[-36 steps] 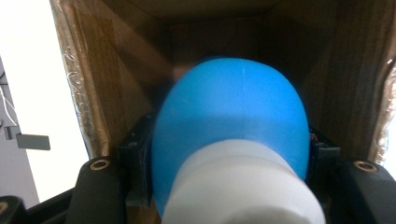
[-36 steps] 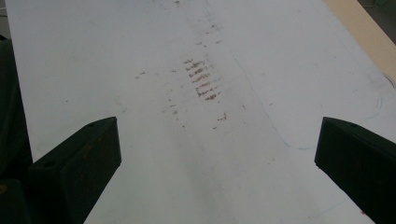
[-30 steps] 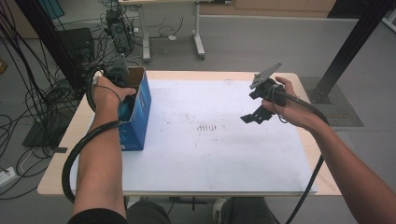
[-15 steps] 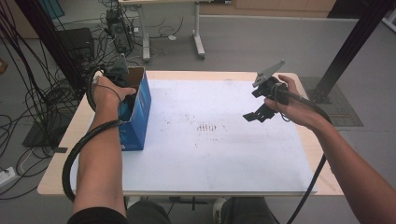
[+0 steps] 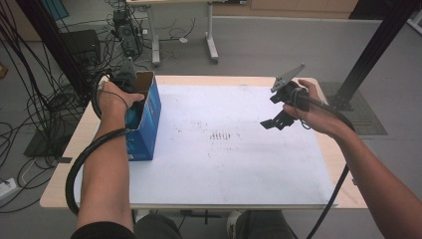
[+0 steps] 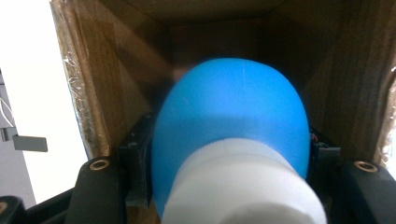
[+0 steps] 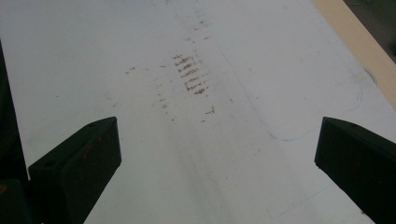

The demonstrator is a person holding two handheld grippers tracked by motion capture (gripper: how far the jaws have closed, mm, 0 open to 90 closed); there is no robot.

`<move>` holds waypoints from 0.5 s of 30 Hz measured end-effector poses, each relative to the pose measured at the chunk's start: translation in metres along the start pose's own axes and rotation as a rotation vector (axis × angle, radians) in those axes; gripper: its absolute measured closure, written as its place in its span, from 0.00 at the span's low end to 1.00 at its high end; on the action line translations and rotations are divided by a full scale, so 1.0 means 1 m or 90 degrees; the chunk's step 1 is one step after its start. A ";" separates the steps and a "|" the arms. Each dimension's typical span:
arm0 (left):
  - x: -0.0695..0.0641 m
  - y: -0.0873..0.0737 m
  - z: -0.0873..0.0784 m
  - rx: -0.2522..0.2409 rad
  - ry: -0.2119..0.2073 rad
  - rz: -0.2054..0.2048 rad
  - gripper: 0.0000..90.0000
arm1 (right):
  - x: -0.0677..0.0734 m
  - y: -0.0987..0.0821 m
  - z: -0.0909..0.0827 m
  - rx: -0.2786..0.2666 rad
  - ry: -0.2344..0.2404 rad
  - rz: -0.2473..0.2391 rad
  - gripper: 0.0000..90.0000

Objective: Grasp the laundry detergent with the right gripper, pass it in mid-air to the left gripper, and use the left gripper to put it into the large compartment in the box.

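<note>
the round blue object w/ a white cylindrical neck (image 6: 231, 135) sits clamped between the black jaws of the left tool (image 6: 231, 186), one jaw pressing each side of the blue body, white part nearest the camera; what the object is exactly can't be told from the left gripper view. it's held inside the open mouth of the blue cardboard box w/ brown inner walls (image 5: 147, 119), brown corrugated sides around it on left, right & top in that view, a strip of clear tape along the left flap edge. in the high view the box stands upright on the left part of the desk, the left hand (image 5: 117, 97) at its open top w/ the tool reaching down into it, so the tool itself is mostly hidden there. the box rests on the white sheet covering the light wood desk (image 5: 224, 164), near the sheet's left edge. faint brownish scuff marks (image 5: 219, 135) sit mid-sheet, well apart from the box. the right tool (image 5: 273, 122) hangs above the right side of the desk, jaws spread wide w/ nothing between them, pointing down & toward the middle; right gripper view has the scuff marks & a thin drawn outline on the sheet between its jaws. grey triangular plate (image 5: 287, 77) on top of the right tool; black cables trail from both forearms.
</note>
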State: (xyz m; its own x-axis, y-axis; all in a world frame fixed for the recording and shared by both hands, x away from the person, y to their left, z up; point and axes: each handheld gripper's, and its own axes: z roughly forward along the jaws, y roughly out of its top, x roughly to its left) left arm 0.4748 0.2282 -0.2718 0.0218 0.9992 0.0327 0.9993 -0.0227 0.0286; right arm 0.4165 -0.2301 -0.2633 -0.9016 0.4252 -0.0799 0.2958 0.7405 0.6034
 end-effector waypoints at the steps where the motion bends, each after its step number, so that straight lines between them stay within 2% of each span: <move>1: 0.000 0.000 0.000 0.000 0.000 0.000 0.41 | 0.000 0.000 0.000 0.002 -0.002 -0.001 0.00; 15: 0.001 0.000 0.000 -0.002 -0.002 -0.001 0.41 | 0.000 0.001 -0.001 0.003 -0.002 -0.002 0.00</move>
State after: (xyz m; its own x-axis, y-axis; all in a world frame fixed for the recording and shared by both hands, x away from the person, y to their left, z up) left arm 0.4747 0.2290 -0.2720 0.0203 0.9993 0.0301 0.9993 -0.0212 0.0322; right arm 0.4164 -0.2294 -0.2622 -0.9017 0.4241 -0.0844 0.2941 0.7446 0.5992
